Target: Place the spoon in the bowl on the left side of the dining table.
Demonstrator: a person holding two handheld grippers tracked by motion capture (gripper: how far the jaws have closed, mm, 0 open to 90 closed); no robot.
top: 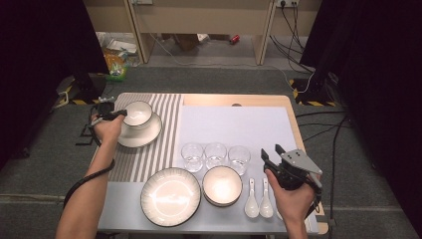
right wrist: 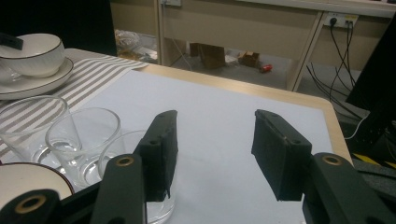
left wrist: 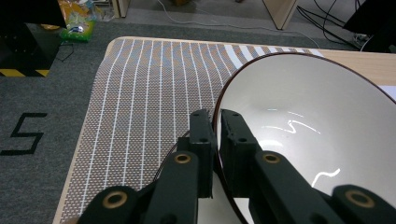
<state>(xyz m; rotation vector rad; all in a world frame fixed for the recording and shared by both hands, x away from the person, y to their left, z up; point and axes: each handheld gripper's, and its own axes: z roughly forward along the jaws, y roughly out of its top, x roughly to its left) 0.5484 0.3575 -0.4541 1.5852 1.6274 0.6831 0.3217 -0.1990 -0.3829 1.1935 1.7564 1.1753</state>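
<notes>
The left gripper has its fingers pinching the rim of the white bowl on a plate; the right gripper hovers above the counter, fingers spread.

Grey carpet, perhaps wooden desk

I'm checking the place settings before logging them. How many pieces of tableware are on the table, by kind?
Bowls: 2
Plates: 2
Glasses: 3
Spoons: 2
Total: 9
</notes>
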